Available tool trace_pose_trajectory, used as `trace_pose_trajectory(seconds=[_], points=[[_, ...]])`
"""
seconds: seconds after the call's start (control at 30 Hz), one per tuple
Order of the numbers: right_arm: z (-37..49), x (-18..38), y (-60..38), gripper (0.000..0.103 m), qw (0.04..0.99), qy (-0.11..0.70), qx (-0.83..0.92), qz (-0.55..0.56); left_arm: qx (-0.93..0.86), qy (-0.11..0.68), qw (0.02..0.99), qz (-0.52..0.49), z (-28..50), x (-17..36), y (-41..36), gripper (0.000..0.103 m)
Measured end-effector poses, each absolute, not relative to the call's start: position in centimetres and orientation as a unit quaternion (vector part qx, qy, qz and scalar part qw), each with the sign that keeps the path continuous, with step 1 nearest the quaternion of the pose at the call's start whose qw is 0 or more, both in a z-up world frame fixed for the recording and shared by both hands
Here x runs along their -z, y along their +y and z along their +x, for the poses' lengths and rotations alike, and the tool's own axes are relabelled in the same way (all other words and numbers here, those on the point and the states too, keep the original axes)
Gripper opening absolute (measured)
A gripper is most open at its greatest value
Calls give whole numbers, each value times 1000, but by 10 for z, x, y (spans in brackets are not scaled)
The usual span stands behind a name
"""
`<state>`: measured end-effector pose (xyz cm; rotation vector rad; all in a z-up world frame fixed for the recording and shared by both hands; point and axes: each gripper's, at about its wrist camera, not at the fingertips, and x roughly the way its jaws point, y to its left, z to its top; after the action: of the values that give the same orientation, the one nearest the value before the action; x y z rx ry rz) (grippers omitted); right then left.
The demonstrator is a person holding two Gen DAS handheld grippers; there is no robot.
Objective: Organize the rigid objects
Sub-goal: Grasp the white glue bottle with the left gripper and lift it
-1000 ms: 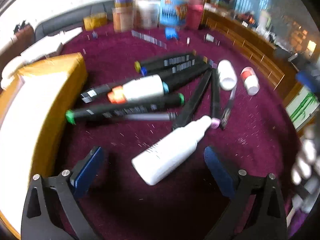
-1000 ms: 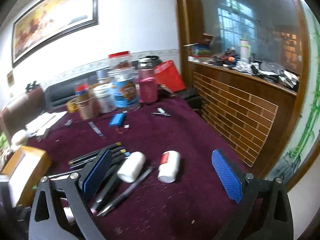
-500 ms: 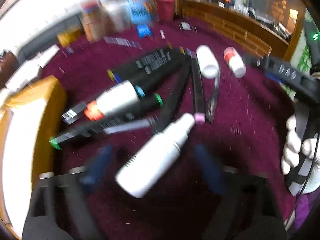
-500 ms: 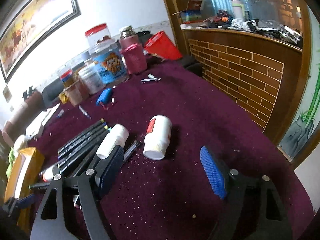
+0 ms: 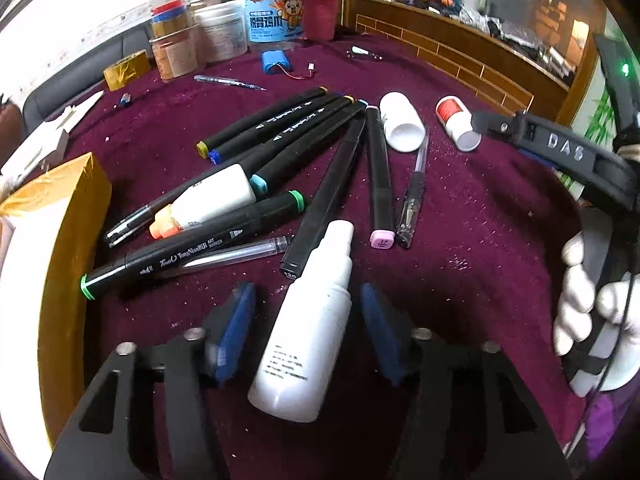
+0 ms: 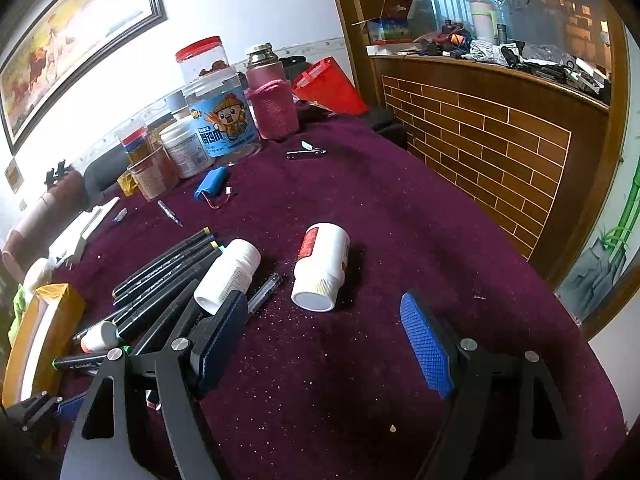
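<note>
A white spray bottle lies on the maroon tablecloth between the blue pads of my left gripper, which is open around it without touching. Beyond it lie several black markers, a glue bottle with an orange cap, two pens and two white pill bottles. My right gripper is open and empty, just in front of the red-labelled pill bottle. The plain white pill bottle lies by its left finger. The right gripper also shows in the left wrist view.
A yellow-taped box stands at the left. Jars, a pink-sleeved flask and a blue battery pack stand at the back. A brick-patterned wooden counter runs along the table's right side.
My left gripper has moved forward so the spray bottle now lies between its fingers, and its jaws have narrowed. My right gripper has come closer to the red-labelled pill bottle.
</note>
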<state>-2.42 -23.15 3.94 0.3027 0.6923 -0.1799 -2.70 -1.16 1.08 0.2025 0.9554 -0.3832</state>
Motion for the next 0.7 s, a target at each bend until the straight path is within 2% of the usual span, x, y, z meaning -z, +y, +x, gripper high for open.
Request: trace_pose_trajectory(seconds=[0.03, 0.07, 0.3, 0.53, 0.7], points=[[-24, -39, -232, 74, 925, 339, 88, 148, 184, 456, 866, 90, -26, -11, -10, 29], [-23, -39, -232, 74, 924, 340, 88, 149, 186, 455, 867, 81, -27, -13, -8, 28], [-21, -34, -236, 74, 918, 352, 86, 161, 193, 457, 868, -23, -35, -29, 27, 28], [-19, -31, -237, 74, 912, 364, 89, 165, 177, 455, 873, 5, -45, -28, 25, 28], [-15, -50, -219, 74, 923, 359, 87, 108, 188, 471, 862, 6, -44, -15, 19, 28]])
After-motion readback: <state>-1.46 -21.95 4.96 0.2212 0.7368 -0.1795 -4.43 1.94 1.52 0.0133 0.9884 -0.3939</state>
